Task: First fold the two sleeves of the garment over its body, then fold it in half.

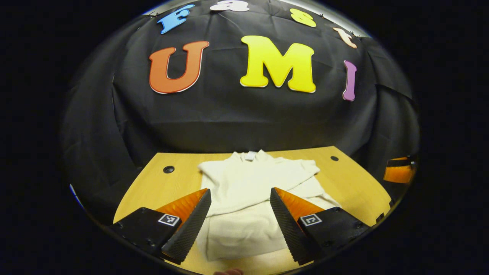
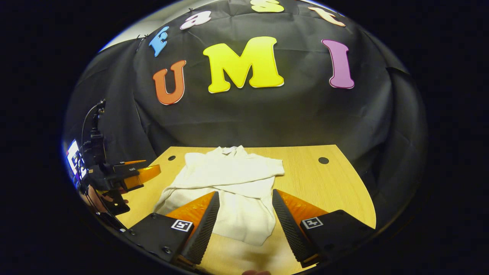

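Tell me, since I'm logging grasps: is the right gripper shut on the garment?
No, the right gripper hangs open above the white garment, nothing held between its fingers.

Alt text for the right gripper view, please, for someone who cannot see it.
A white garment lies on a wooden table, its sleeves folded across its body. The open right gripper hovers above the garment's near edge, holding nothing. At the far left, the left gripper is held by a hand.

Both grippers carry black ridged fingers (image 1: 191, 225) with orange backs and square black-and-white markers (image 2: 182, 225).
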`<state>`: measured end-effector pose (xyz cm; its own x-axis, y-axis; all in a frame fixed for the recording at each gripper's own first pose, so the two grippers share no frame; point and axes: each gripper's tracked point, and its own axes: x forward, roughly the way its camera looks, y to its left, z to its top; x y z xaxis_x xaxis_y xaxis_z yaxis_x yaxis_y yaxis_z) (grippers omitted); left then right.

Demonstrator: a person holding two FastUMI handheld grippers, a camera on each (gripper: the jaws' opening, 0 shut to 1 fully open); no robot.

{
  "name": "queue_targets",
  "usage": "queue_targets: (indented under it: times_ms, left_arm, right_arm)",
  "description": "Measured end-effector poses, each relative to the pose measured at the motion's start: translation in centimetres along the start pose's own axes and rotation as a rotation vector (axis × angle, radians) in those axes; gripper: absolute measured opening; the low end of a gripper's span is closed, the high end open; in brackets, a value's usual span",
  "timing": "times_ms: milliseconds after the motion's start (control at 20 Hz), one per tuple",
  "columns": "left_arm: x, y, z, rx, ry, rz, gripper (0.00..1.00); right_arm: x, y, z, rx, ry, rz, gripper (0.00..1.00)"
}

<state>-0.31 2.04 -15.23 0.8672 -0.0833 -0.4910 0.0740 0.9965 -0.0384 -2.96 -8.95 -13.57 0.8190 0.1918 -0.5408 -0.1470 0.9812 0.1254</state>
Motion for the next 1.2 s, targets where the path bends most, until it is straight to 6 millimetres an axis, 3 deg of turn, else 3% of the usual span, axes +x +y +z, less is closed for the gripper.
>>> queue_targets:
  times_ms: [50,150,200,300,650,800,1200]
  left_arm:
    - [-0.5,0.5,-1.0,-0.003,0.019,0.001,0.98]
    - [-1.0,1.6,-3.6,-0.012,0.069,0.000,0.98]
    - [-1.3,2.2,-5.3,-0.009,0.107,0.003,0.98]
    - [-1.8,3.5,-8.7,-0.001,0.183,0.005,0.99]
    - [-3.1,6.3,-17.8,-0.107,0.391,-0.019,0.98]
    - [-2.4,5.9,-18.8,-0.161,0.420,-0.046,0.99]
    - [-0.1,4.2,-19.5,-0.230,0.482,-0.071,0.99]
  right_arm:
    - [0.2,-0.3,-0.6,-0.007,0.017,-0.001,0.83]
    - [0.5,-1.0,-2.2,-0.014,0.057,-0.004,0.88]
    - [0.7,-1.5,-3.0,-0.012,0.080,-0.008,0.85]
    - [0.9,-2.3,-5.2,-0.023,0.127,-0.018,0.90]
    - [1.2,-4.1,-13.5,0.020,0.308,-0.052,0.90]
    - [3.0,-4.1,-16.4,0.067,0.393,-0.072,0.90]
    - [6.8,-3.7,-20.5,0.132,0.565,-0.153,0.90]
